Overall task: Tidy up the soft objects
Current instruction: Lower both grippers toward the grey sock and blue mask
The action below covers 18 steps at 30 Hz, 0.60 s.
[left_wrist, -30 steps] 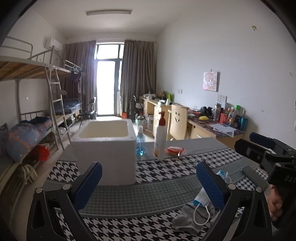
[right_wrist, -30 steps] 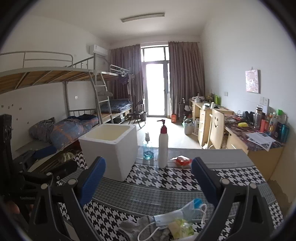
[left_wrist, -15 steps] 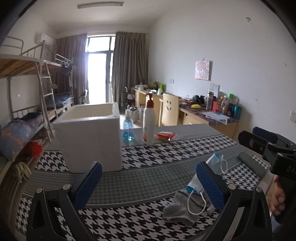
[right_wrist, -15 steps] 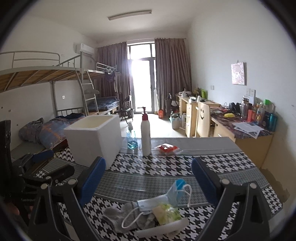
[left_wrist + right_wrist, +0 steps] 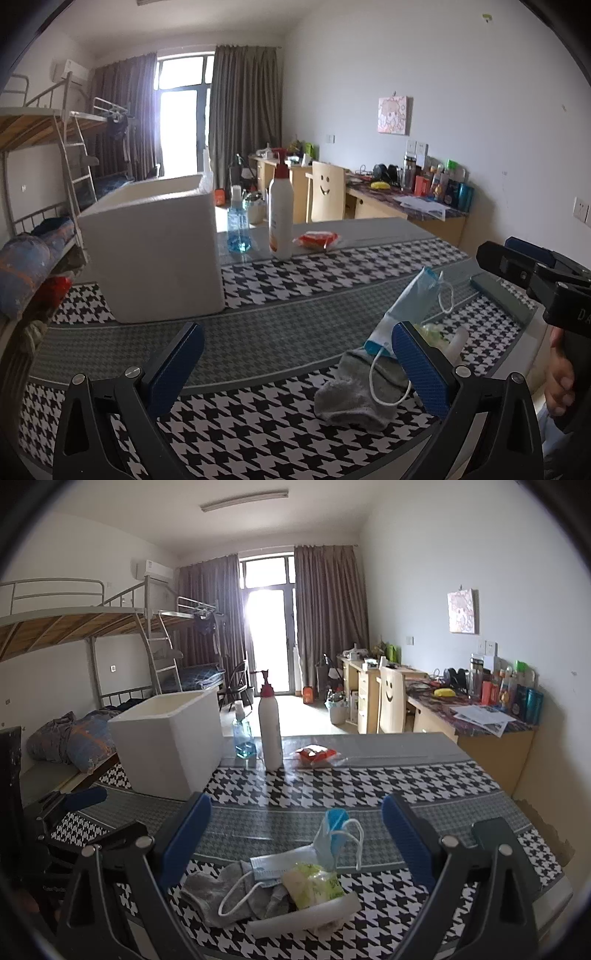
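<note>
A small pile lies on the houndstooth tablecloth (image 5: 258, 424): a grey sock (image 5: 354, 391), a blue face mask (image 5: 410, 306) on top, and a green-and-white packet (image 5: 314, 882) beside a white strip (image 5: 303, 915). The sock (image 5: 218, 890) and mask (image 5: 328, 834) also show in the right wrist view. My left gripper (image 5: 295, 365) is open and empty, left of the pile. My right gripper (image 5: 295, 834) is open and empty, with the pile between and below its fingers. A white foam box (image 5: 155, 243) stands open at the back left.
A pump bottle (image 5: 280, 210), a small blue bottle (image 5: 238, 225) and a red packet (image 5: 317, 240) stand behind the box's right side. A grey flat bar (image 5: 498, 295) lies near the table's right edge. Bunk beds are on the left, desks on the right.
Both grippers have moved down and forward toward the table. The pile now appears larger and nearer in both views. Both stay open.
</note>
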{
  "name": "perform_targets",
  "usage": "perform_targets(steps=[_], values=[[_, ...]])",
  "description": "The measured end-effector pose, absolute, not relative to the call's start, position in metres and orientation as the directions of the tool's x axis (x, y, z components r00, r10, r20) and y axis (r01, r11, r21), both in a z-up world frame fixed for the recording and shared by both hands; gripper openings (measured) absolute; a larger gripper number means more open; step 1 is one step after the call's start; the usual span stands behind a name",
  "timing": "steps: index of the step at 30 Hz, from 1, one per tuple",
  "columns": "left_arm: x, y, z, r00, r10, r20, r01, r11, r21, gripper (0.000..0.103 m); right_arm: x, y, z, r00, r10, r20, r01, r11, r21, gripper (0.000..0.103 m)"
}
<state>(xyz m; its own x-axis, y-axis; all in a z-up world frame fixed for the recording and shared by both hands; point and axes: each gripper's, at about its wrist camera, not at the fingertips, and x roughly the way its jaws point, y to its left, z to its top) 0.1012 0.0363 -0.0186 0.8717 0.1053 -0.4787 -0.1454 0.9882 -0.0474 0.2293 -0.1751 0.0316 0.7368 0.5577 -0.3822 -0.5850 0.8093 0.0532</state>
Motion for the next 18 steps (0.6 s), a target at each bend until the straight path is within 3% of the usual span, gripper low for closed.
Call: perform_targets(steps=[18], values=[[0.121, 0.033, -0.046, 0.825, 0.062, -0.561, -0.115, 0.992, -0.061, 0.102, 0.252, -0.184, 0.003, 0.713, 0.528, -0.461, -0.55, 0.829, 0.1, 0.096]])
